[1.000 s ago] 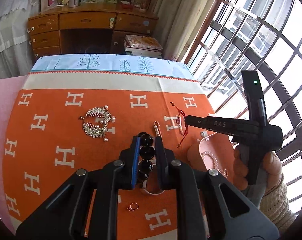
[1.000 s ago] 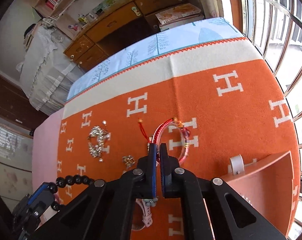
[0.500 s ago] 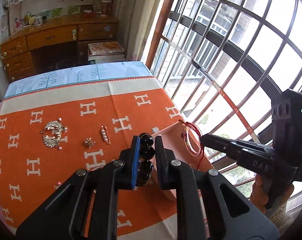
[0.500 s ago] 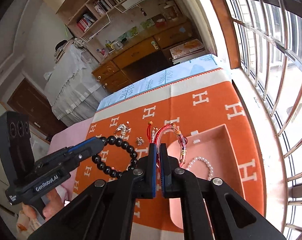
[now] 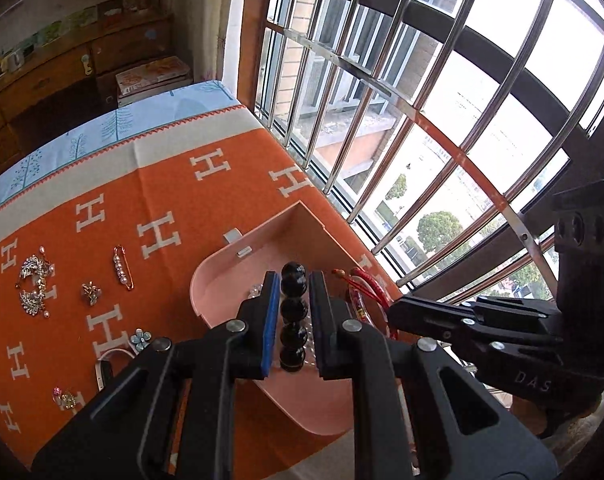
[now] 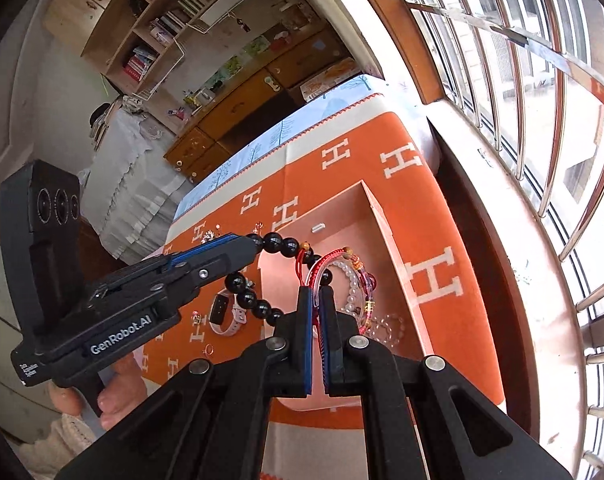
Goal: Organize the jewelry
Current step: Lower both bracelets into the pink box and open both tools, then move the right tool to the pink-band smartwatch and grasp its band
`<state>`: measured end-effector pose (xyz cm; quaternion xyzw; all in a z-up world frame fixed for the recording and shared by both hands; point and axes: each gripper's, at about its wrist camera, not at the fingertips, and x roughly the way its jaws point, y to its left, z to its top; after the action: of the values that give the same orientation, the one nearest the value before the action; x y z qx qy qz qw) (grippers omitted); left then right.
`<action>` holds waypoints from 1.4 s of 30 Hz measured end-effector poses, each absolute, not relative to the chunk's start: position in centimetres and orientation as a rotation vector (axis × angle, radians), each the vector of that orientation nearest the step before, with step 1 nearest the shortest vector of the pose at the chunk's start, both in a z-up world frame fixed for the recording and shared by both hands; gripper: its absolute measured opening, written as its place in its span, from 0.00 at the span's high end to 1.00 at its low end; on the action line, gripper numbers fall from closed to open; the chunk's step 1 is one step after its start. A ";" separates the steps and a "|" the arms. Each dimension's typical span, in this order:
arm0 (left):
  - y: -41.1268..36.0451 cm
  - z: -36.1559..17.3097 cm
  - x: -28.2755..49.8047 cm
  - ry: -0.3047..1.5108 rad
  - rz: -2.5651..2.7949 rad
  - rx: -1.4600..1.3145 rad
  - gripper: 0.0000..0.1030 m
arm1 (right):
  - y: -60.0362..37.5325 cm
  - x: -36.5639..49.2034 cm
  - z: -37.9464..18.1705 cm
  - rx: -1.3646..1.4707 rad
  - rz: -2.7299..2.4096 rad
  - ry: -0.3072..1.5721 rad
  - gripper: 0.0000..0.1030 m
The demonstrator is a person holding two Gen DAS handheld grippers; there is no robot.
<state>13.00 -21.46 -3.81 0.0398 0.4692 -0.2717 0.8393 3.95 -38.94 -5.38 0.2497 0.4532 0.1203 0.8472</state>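
A black bead bracelet is pinched in my left gripper, which is shut on it and hangs over the pink jewelry box. My right gripper is shut on a red-string bracelet with a clear band, also above the pink box. In the right wrist view the left gripper comes in from the left, and the black beads loop just beside the red bracelet. Pearl and clear bead bracelets lie inside the box. The right gripper shows at the box's right side.
On the orange H-pattern cloth lie a silver leaf brooch, a pearl pin, a small brooch, a blue flower piece, a white-strapped watch and a ring. Window bars stand close beyond the table's right edge.
Both grippers have swung right, from over the open cloth to above the pink box, each still carrying its bracelet. The left gripper has rolled as it went.
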 end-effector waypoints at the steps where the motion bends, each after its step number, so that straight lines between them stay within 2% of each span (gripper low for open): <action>1: -21.4 -4.2 13.3 0.992 -0.563 0.094 0.88 | -39.1 3.8 -5.6 0.523 0.252 0.960 0.97; 7: -19.8 -5.4 14.5 1.038 -0.521 0.042 0.83 | -38.2 4.6 -7.1 0.482 0.237 0.977 0.97; 11: -17.7 -5.1 14.3 1.020 -0.483 -0.001 0.75 | -37.2 5.1 -7.7 0.427 0.214 0.982 0.97; 18: -13.8 -4.2 12.3 0.962 -0.400 -0.023 0.70 | -34.4 6.8 -8.8 0.312 0.176 1.009 0.97; 23: -10.3 -4.0 10.7 0.940 -0.343 -0.057 0.54 | -32.5 7.7 -9.7 0.296 0.216 1.028 0.93; 32: -4.2 -4.2 7.5 0.938 -0.237 -0.122 0.52 | -30.2 7.3 -9.4 0.292 0.242 0.986 0.93; 42: -0.9 -4.8 4.5 0.927 -0.153 -0.104 0.52 | -27.9 5.6 -8.5 0.273 0.274 0.969 0.93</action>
<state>4.47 -0.91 -4.77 -0.0501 0.4466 -0.0737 0.8903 5.61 -27.93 -8.55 0.1305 0.4628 0.1309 0.8670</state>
